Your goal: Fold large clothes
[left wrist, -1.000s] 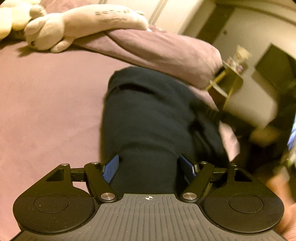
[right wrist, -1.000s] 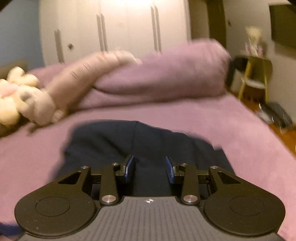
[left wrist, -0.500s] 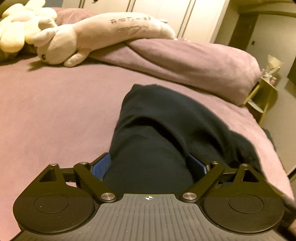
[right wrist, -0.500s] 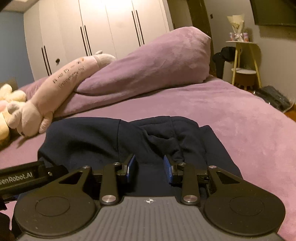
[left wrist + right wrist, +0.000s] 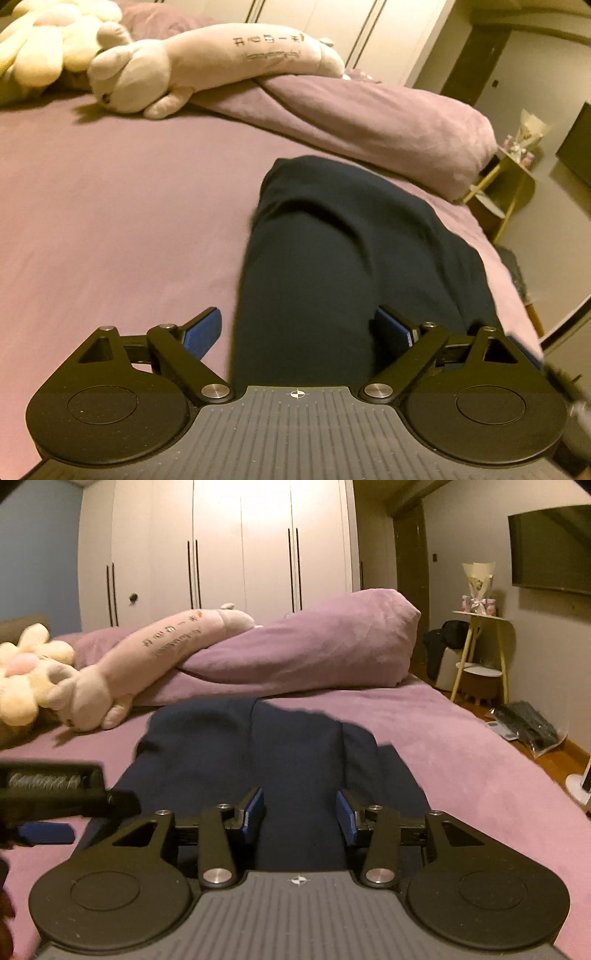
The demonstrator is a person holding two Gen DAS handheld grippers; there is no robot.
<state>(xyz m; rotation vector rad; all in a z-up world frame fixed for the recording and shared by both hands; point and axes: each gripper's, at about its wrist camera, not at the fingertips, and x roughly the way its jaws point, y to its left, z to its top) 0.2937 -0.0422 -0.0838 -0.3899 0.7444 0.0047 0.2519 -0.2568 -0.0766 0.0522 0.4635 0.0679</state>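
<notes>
A large dark navy fabric garment (image 5: 266, 753) lies partly folded on the purple bed sheet (image 5: 461, 746), spreading toward twelve o'clock from both grippers. It looks soft, limp and fairly light; hems or corners seem the best hold. The left gripper (image 5: 299, 330), angled downward, straddles a fold with jaws released wide. The right gripper (image 5: 300, 814) is opening above the cloth, pads not pressing.

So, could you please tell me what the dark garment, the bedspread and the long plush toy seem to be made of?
The dark navy garment looks like a thick matte knit, perhaps sweatshirt cotton: it lies in soft, rounded folds without shine. The purple bedspread seems a fleecy, velvety fabric, judging by its fuzzy, lightly mottled nap. The long plush toy appears to be short-pile plush over soft stuffing, pale with printed lettering.
</notes>
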